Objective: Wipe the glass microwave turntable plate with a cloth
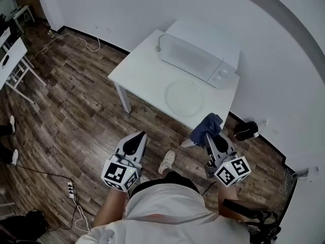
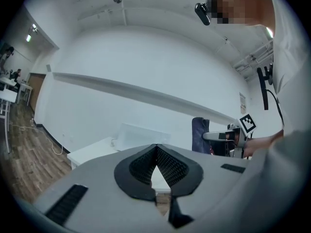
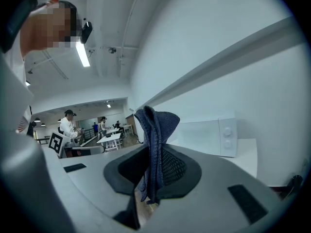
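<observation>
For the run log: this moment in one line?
left gripper: shut, empty | right gripper: shut on cloth | glass plate: on table, untouched

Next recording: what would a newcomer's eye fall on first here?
The dark blue cloth stands out most, pinched in the right gripper just short of the small white table. On that table, a round clear glass turntable plate lies in front of the white microwave. The left gripper hangs shut and empty over the brown wooden floor.
</observation>
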The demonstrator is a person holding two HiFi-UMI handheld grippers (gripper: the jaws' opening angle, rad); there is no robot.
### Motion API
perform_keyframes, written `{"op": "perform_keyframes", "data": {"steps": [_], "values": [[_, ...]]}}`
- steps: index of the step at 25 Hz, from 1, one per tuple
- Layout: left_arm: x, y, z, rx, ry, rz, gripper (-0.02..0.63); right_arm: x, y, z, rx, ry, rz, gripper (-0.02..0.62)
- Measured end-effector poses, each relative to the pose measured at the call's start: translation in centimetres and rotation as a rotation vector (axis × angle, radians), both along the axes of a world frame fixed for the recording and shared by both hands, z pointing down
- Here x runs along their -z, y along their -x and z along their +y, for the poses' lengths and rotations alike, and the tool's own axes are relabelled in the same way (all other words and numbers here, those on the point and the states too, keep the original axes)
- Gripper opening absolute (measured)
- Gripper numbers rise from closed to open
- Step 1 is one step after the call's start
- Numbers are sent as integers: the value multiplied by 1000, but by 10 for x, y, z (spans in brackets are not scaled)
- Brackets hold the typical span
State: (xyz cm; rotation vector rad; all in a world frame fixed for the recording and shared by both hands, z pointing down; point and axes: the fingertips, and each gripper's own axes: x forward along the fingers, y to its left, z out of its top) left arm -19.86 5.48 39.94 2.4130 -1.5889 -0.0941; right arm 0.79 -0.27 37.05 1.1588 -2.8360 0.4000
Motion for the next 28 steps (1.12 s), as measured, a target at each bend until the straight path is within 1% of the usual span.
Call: {"op": "perform_keyframes", "data": {"steps": [4, 11, 16, 21, 24, 28], "values": [[5, -13, -49, -39, 5, -29, 11, -7, -17, -40, -50, 12, -39, 61], [11, -45, -139, -72, 6, -66, 11, -15, -54, -120, -94, 29, -93, 61], [8, -65, -188, -69, 31, -89, 9, -27, -69, -168, -76, 63, -102, 61], [-1, -77, -219, -82, 67, -108, 11, -41, -64, -204, -47, 108, -106, 61], [-10, -71, -238, -88, 85, -107, 11, -52, -54, -216, -33, 146, -97, 61], [-21, -63, -276, -120, 83, -81, 11, -75, -38, -233, -20, 251, -97, 61]]}}
